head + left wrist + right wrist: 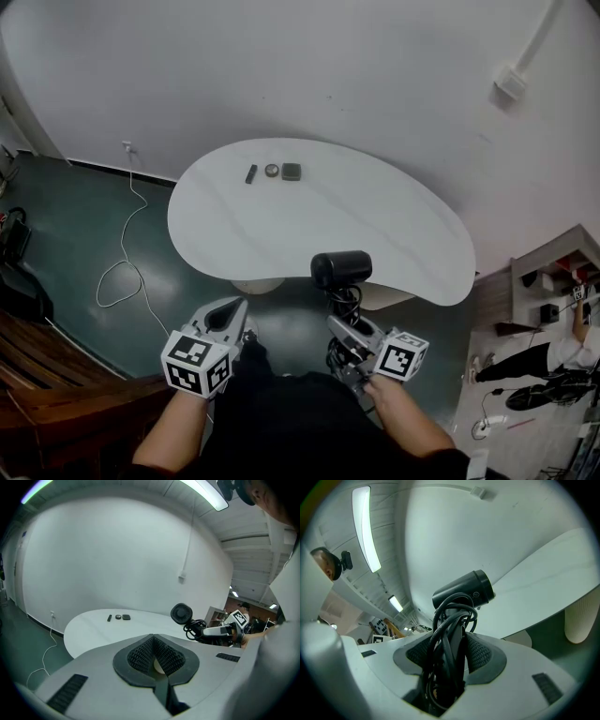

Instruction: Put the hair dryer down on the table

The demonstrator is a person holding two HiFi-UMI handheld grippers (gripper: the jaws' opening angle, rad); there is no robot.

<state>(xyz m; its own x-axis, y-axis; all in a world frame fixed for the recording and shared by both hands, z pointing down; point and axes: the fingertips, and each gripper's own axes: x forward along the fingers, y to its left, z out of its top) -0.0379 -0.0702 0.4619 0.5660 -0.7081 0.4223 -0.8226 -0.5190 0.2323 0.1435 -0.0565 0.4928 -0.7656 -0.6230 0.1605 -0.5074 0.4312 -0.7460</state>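
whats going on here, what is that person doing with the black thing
A person has a hand-held gripper in each hand. The right hand-held gripper is clamped on the handle of a black hair dryer, cord coiled round it, held in the air by the near edge of the white table, not yet set down. The left hand-held gripper is shut and empty. Three small things lie at the far side.

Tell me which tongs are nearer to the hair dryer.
Right. The right tongs clamp the hair dryer by its cord-wrapped handle. The left tongs, shut and empty, hang apart from it on its left.
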